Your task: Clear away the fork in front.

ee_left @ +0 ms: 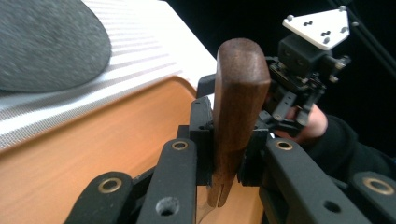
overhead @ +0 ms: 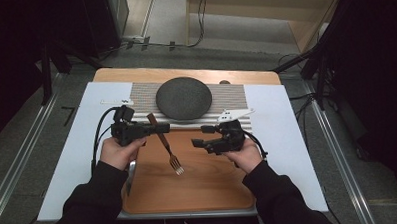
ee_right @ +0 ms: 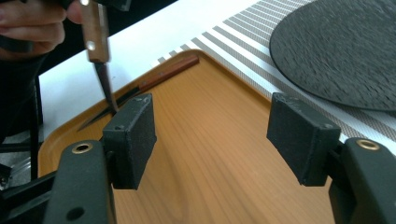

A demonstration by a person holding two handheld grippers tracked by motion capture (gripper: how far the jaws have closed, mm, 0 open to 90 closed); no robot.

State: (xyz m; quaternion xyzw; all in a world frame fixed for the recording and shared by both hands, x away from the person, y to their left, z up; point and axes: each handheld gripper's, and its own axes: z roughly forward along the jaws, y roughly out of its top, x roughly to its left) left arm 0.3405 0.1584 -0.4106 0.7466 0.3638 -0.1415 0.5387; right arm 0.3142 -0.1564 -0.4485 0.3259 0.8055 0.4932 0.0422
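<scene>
A fork (overhead: 167, 148) with a brown wooden handle (ee_left: 240, 102) hangs tilted over the wooden tray (overhead: 209, 186), tines (overhead: 177, 166) down toward the tray's middle. My left gripper (overhead: 159, 127) is shut on the handle, which stands up between its jaws (ee_left: 229, 140). The fork's handle and metal neck (ee_right: 105, 79) also rise at the upper left of the right gripper view. My right gripper (overhead: 201, 135) hovers over the tray's far right part, open with nothing between its pads (ee_right: 210, 135). It also appears beyond the fork, a hand around it (ee_left: 299, 88).
A dark grey round plate (overhead: 183, 97) rests on a striped placemat (overhead: 233, 97) behind the tray. A wooden-handled knife (ee_right: 163, 74) lies along the tray's left edge (overhead: 129, 177). A white mat (overhead: 282, 139) covers the table to either side.
</scene>
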